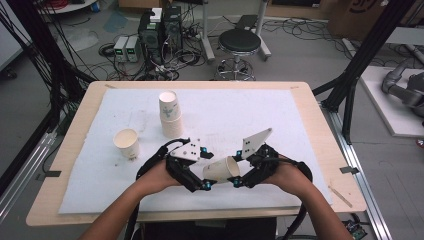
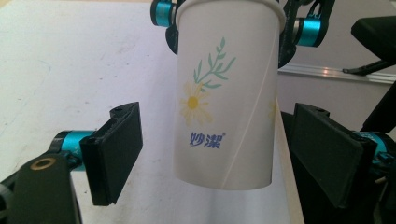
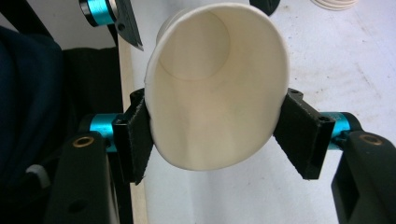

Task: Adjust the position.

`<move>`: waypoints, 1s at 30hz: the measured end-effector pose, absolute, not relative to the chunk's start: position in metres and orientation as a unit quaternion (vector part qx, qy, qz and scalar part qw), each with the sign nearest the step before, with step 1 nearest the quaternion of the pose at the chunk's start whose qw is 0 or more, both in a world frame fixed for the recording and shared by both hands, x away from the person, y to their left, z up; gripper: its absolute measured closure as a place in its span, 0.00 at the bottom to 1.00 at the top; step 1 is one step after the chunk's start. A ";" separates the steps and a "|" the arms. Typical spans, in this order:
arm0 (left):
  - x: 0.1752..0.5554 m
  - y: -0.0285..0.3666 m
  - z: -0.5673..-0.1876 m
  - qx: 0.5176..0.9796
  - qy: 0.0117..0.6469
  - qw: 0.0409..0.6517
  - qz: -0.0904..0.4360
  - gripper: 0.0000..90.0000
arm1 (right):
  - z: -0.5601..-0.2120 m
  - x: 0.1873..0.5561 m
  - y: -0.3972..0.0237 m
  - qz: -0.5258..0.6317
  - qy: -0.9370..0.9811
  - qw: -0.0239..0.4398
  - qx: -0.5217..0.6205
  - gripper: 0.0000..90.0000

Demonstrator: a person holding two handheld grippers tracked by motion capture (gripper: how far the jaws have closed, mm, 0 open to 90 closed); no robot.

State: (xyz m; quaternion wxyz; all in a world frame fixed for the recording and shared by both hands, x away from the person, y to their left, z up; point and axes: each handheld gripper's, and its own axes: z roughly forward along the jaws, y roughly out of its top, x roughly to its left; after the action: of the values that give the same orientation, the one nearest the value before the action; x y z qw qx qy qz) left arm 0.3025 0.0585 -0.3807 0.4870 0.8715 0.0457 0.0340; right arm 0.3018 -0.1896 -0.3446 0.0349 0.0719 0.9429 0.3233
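right claw (image 3: pixel 212 135): we squeeze the paper cup (image 3: pixel 215 88) at its rim | left claw (image 2: pixel 224 154): pads apart, astride cup's base, untouching

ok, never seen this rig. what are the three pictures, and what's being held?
No robot arm: a person holds a two-jaw gripper in each hand. The high view looks down on a wooden table with a white mat. The other two come from cameras riding on the grippers. The right gripper squeezes a white paper cup with a daisy print at its rim, held sideways. The left gripper has its pads either side of the cup's base, not touching. On the mat: a stack of cups and a single cup.
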 end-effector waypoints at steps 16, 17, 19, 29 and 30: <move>0.304 0.047 -0.385 0.893 0.041 0.447 0.034 0.22 | -0.333 0.303 -0.164 0.231 0.971 0.054 0.040 0.38; 0.304 0.047 -0.385 0.893 0.039 0.446 0.034 0.22 | -0.333 0.303 -0.163 0.228 0.971 0.056 0.038 0.38; 0.305 0.045 -0.386 0.894 0.041 0.445 0.032 0.23 | -0.332 0.302 -0.160 0.217 0.974 0.059 0.035 0.38; 0.305 0.038 -0.390 0.901 0.039 0.431 0.020 0.30 | -0.334 0.299 -0.150 0.182 0.981 0.065 0.025 0.38; 0.305 0.037 -0.391 0.902 0.038 0.430 0.021 0.31 | -0.334 0.298 -0.150 0.180 0.981 0.065 0.026 0.38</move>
State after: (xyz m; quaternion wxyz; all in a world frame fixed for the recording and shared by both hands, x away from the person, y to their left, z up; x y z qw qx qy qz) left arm 0.3051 0.0369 -0.3905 0.4304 0.9016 0.0375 0.0208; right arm 0.2981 -0.1500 -0.3339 0.0652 0.0257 0.9812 0.1798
